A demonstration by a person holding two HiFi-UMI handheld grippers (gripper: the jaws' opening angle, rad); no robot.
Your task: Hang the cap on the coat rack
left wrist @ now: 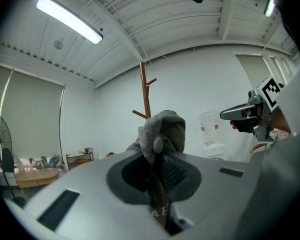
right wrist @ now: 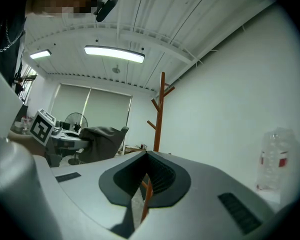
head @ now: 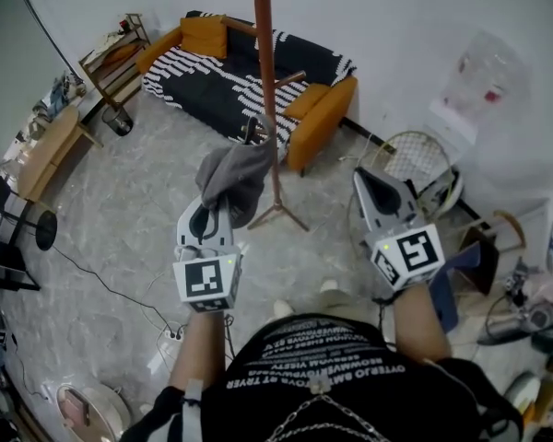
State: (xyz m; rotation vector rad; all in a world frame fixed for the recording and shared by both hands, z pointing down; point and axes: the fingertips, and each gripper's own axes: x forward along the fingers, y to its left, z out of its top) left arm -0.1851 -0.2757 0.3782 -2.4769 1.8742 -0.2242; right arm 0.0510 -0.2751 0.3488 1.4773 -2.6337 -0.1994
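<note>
The brown wooden coat rack (head: 268, 99) stands on the marble floor in front of a sofa, its pegs bare. A grey cap (head: 232, 179) hangs bunched just left of the pole, with my left gripper (head: 212, 206) shut on its fabric. In the left gripper view the cap (left wrist: 163, 129) bulges above the closed jaws and the coat rack (left wrist: 145, 91) rises behind it. My right gripper (head: 367, 180) is held to the right of the pole, jaws together and empty. From the right gripper view the rack (right wrist: 160, 113) is ahead, and the cap (right wrist: 103, 141) is at the left.
An orange sofa (head: 323, 107) with a black-and-white blanket stands behind the rack. A floor fan (head: 414, 160) and a water dispenser (head: 480, 88) are at the right. A wooden table (head: 44, 151) and a shelf are at the left. Cables cross the floor.
</note>
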